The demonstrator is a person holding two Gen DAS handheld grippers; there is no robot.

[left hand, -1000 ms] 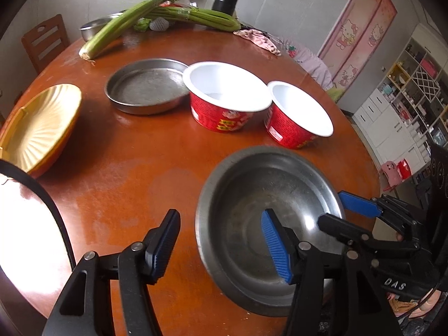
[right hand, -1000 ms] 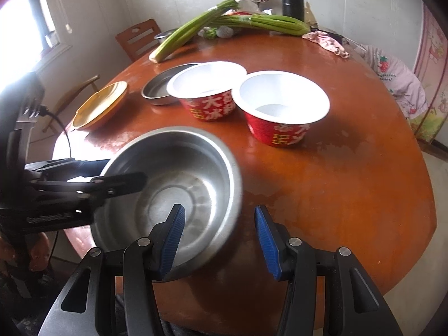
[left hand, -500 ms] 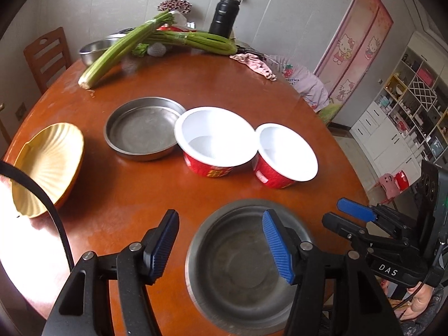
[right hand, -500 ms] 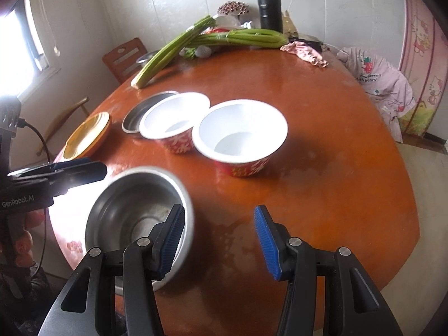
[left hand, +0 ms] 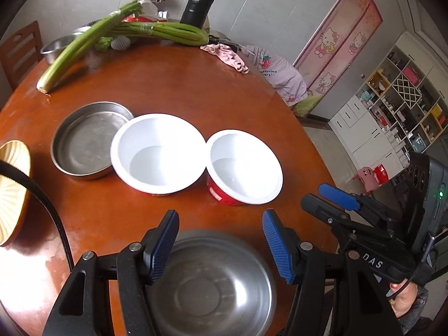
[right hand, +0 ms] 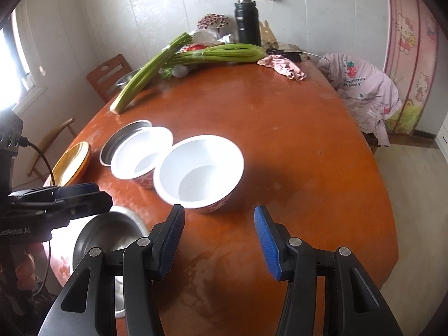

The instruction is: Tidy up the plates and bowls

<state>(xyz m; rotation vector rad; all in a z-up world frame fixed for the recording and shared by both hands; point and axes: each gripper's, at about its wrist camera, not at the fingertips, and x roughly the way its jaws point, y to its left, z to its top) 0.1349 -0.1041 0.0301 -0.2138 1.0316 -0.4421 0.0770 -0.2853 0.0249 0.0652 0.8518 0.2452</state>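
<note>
A steel bowl (left hand: 215,285) rests on the round wooden table (left hand: 196,89) at its near edge, just below my left gripper (left hand: 219,224), which is open and holds nothing. Behind it stand two red bowls with white insides, the larger (left hand: 158,154) touching the smaller (left hand: 243,168). A flat steel plate (left hand: 89,140) lies left of them, and a yellow plate (left hand: 11,190) lies at the left edge. In the right wrist view my right gripper (right hand: 219,218) hovers open and empty in front of the nearer red bowl (right hand: 200,170). The steel bowl (right hand: 112,238) lies to its left under the left gripper (right hand: 70,196).
Long celery stalks (left hand: 84,44), a black flask (left hand: 200,2), a pink cloth (left hand: 226,56) and another steel bowl (left hand: 56,47) sit at the table's far side. A wooden chair (right hand: 109,78) stands behind the table, and a black cable (left hand: 42,196) crosses the left.
Both grippers have drawn back and upward from the steel bowl. Their fingers were over its rim and are now clear of it; the bowl lies on the table.
</note>
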